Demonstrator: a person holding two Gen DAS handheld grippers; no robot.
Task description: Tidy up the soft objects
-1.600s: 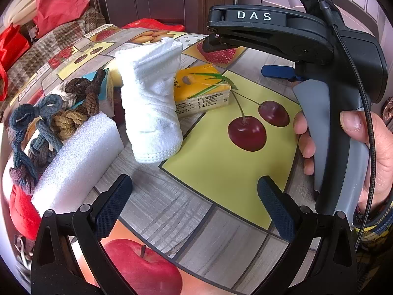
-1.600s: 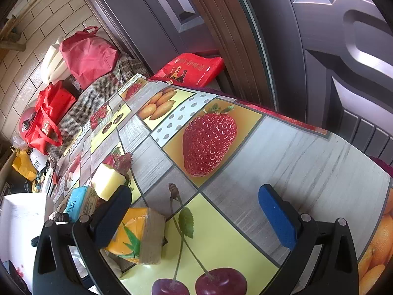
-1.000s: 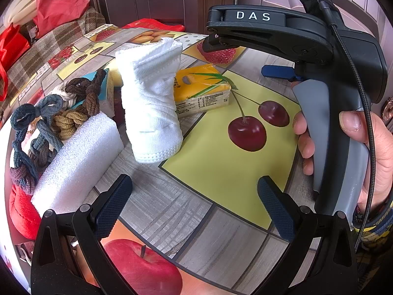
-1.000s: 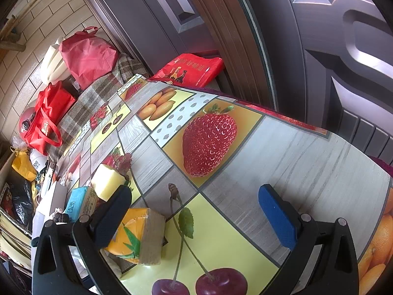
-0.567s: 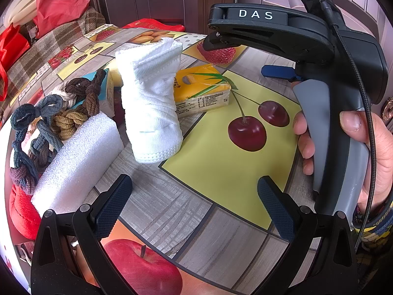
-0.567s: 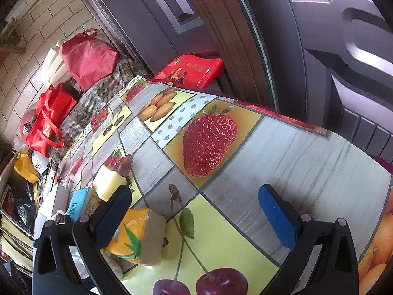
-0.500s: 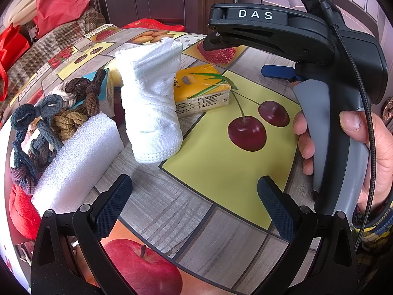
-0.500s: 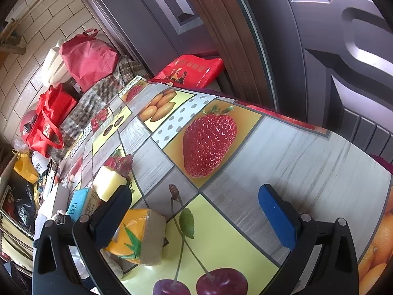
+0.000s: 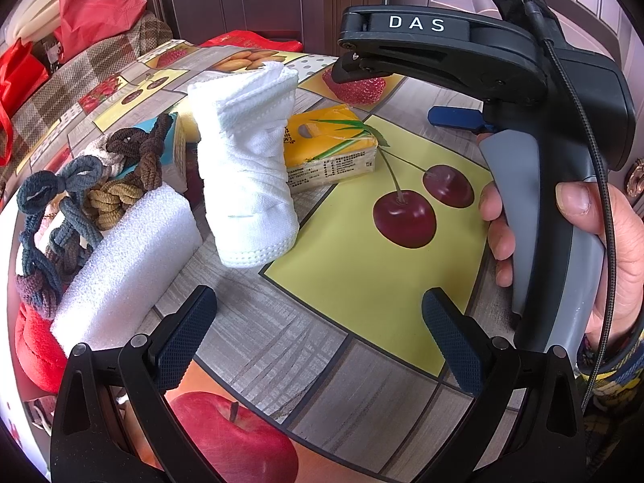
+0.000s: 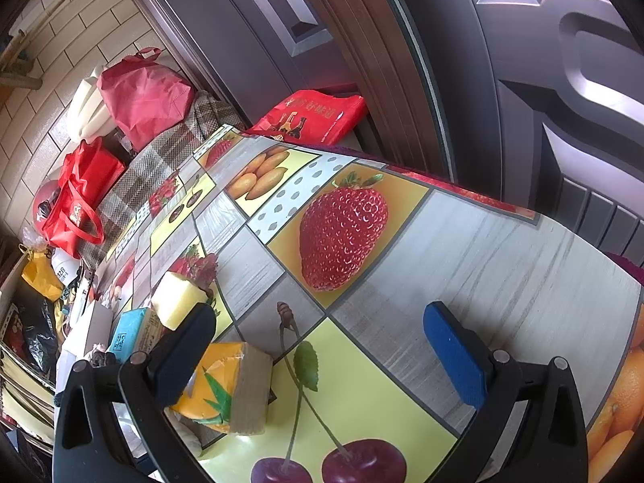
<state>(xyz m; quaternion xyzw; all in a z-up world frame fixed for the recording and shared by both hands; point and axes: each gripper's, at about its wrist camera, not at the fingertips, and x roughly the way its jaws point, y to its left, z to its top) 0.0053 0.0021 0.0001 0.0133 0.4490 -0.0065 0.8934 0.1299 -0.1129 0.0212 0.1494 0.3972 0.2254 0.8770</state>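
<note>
**Both tongs are hanging released over the fruit-print tablecloth (image 9: 362, 281), with nothing gripped.**

You are holding the left gripper (image 9: 318, 334) low with its jaws spread wide and empty; if you are reaching for the upright white rolled cloth (image 9: 247, 161) at 11 o'clock, it looks top-heavy and may topple onto the white foam block (image 9: 124, 257) just beside it at 10 o'clock. The knotted pile of braided cords (image 9: 80, 197) is lying against that block and could snag. Your right hand (image 9: 595, 249) is wrapping the right gripper (image 10: 318, 350) handle at 3 o'clock, jaws apart too; its near finger is crowding the yellow tissue pack (image 10: 225, 390), which it could nudge.
</note>
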